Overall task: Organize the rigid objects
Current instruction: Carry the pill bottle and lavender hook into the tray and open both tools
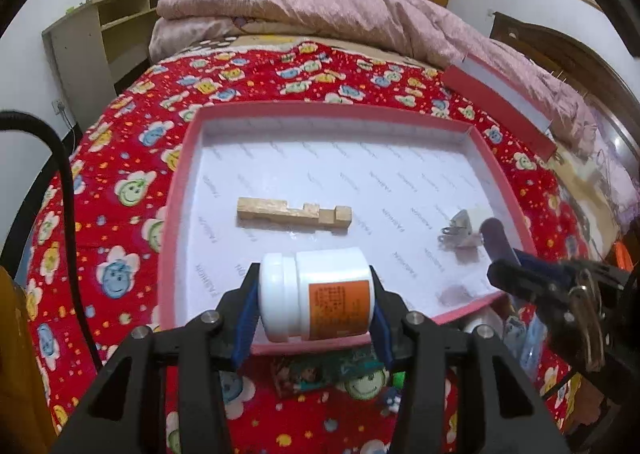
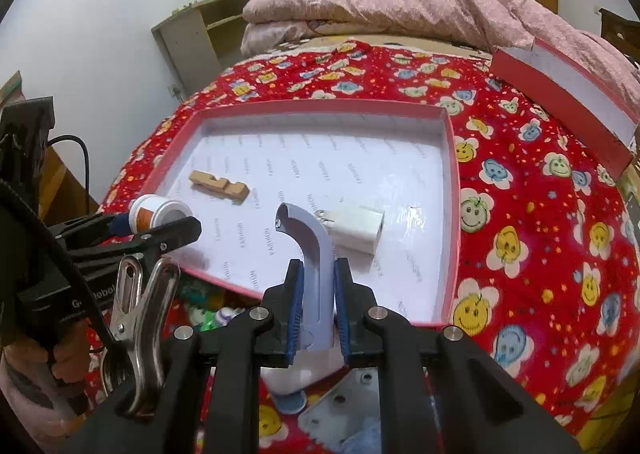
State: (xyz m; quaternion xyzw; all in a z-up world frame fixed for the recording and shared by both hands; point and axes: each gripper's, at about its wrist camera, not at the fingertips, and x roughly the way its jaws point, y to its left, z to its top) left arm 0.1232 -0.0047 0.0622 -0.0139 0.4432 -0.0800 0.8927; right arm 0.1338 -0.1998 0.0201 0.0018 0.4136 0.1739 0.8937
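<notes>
My left gripper [image 1: 316,302] is shut on a white jar with an orange label [image 1: 316,292], held on its side over the near edge of the pink-rimmed tray [image 1: 332,110]; the jar also shows in the right wrist view [image 2: 158,214]. My right gripper [image 2: 318,302] is shut on a curved grey-blue plastic piece [image 2: 314,254] above the tray's [image 2: 320,106] near edge. In the tray lie a notched wooden block [image 1: 294,212] [image 2: 219,184] and a white plug adapter [image 2: 356,228] [image 1: 460,228].
The tray sits on a red cartoon-print bedspread [image 1: 132,158]. Its red lid [image 1: 496,110] lies at the back right by a pink quilt [image 1: 320,2]. Small toys [image 1: 320,374] and a metal bracket [image 2: 348,410] lie on the bed below the grippers. A shelf [image 1: 100,34] stands left.
</notes>
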